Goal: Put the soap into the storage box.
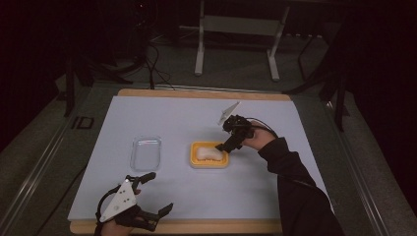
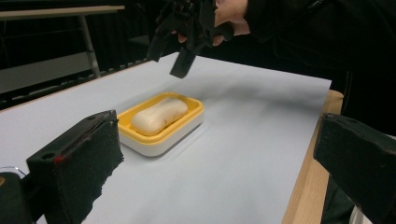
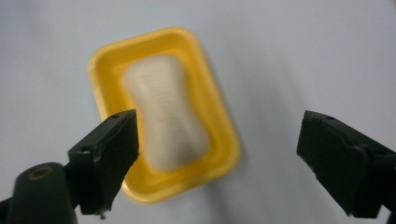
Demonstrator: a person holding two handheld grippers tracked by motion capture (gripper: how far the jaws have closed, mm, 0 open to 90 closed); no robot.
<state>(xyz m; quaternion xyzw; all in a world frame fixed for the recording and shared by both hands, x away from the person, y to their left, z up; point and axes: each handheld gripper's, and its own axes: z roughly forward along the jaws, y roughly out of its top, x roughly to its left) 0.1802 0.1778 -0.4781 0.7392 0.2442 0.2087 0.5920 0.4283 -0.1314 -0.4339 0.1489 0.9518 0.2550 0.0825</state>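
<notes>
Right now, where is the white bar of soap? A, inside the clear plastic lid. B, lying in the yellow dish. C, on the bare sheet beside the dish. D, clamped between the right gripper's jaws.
B: the soap lies in the yellow dish, while the right gripper hovers above it with its jaws apart and nothing between them, and the clear lid sits apart to the dish's left.

Left gripper (image 1: 156, 192): black frame, blocky black jaws with rough foam-like pads; grey three-cornered plate (image 1: 118, 200) on top, dotted with small marks; thin black cable looped beside it. Red fleck on one pad (image 2: 58, 158). Right gripper (image 1: 223, 146): same black build, grey plate (image 1: 228, 112), black cable. Person's dark long sleeve (image 1: 295, 187).
</notes>
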